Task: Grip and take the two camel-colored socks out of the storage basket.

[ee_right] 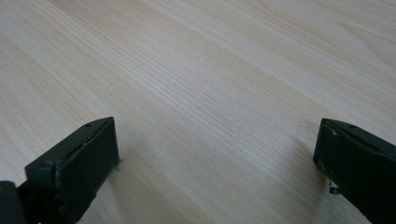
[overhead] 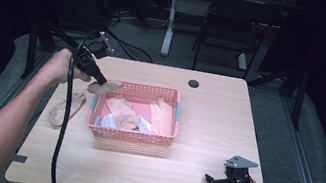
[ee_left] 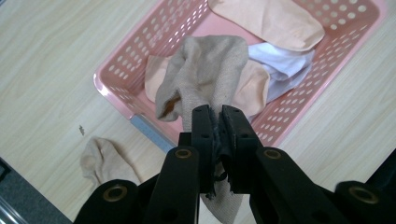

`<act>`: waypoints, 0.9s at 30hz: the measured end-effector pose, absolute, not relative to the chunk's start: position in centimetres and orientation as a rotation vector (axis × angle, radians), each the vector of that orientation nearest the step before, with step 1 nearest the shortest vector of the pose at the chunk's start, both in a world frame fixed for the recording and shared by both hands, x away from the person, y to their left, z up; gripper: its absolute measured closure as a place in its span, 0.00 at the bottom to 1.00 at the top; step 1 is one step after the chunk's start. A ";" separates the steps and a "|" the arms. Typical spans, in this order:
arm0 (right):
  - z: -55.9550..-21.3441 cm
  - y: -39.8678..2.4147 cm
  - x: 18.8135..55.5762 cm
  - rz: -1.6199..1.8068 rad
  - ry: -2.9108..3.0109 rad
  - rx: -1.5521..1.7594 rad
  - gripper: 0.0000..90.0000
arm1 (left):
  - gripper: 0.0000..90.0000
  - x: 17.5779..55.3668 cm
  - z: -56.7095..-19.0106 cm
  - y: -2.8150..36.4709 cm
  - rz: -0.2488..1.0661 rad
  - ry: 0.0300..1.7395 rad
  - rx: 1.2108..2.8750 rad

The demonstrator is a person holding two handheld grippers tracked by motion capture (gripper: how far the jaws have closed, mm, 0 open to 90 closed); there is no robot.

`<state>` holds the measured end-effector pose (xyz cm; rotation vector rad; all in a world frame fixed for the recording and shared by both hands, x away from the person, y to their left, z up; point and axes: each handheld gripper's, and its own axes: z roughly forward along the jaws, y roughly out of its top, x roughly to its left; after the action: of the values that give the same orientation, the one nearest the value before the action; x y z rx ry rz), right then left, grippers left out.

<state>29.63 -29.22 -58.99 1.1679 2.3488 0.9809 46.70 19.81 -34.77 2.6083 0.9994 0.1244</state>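
The left gripper (ee_left: pixel 217 116) has its jaws clamped together on a grey-beige sock (ee_left: pixel 205 74), with the cloth pinched in the narrow slit between the two black pads. Most of the sock hangs beyond the jaw tips, bunched and folded, and a short end of it trails back below the jaws toward the hand. In the high view the same gripper (overhead: pixel 101 82) is raised off the table (overhead: pixel 217 116), with the sock (overhead: pixel 103 86) dangling from its tips over the near-left corner of the pink basket (overhead: pixel 130 135).

Straight past the jaw tips lies the basket (ee_left: pixel 112 86), holding several peach-coloured socks (ee_left: pixel 266 21) and a white one (ee_left: pixel 280 63) (all loosely piled, none folded). To the lower left of the jaws, outside the basket and on the bare wood, lies another pale sock (ee_left: pixel 100 161), well apart from the held one.

The right gripper (ee_right: pixel 215 154) has its jaws spread wide apart with nothing between them, just plain tabletop (ee_right: pixel 210 70). In the high view it (overhead: pixel 216 180) sits low at the table's front right, far from the basket.
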 end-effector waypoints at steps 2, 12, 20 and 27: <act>-58.9 -29.3 29.6 0.974 2.355 1.163 0.00 | 0.93 46.6 -34.4 19.9 0.131 1.001 2.606; -58.9 -29.3 29.6 0.968 2.355 1.162 0.00 | 0.93 46.2 -31.9 20.7 0.178 1.014 2.614; -58.9 -29.3 29.6 0.975 2.355 1.163 0.00 | 0.93 45.6 -30.1 22.2 0.220 1.051 2.624; -58.9 -29.3 29.6 0.973 2.355 1.164 0.00 | 0.93 45.5 -30.2 24.5 0.229 1.121 2.605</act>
<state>29.64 -29.26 -58.94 1.1638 2.3553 0.9733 45.45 24.53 -30.16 2.6050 1.1214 0.2286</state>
